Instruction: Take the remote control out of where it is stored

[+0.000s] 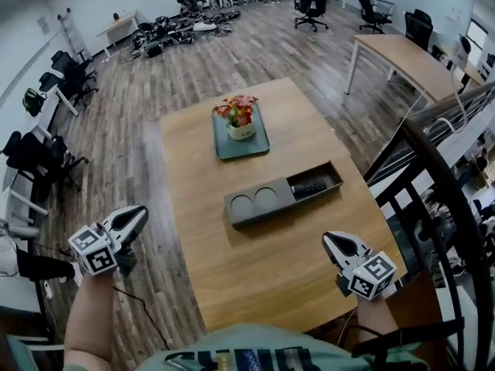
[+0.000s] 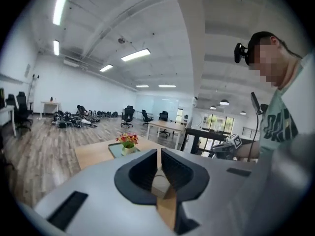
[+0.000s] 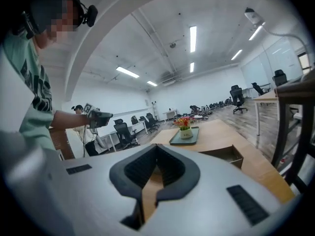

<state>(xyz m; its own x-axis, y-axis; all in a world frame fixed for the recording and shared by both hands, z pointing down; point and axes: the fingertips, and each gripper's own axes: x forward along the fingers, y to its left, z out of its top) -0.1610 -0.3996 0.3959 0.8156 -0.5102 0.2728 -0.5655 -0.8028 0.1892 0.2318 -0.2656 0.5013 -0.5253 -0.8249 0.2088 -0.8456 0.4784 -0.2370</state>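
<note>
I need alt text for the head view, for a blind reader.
A black remote control lies in a grey tray on a wooden table; the left hand-held gripper and right hand-held gripper, both shut, hover nearby.

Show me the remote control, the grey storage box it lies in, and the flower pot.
remote control (image 1: 308, 186), head view, middle of its black body.
storage box (image 1: 281, 195), head view, bare grey top beside the round recesses.
flower pot (image 1: 241, 131), head view, side of the white pot.
</note>
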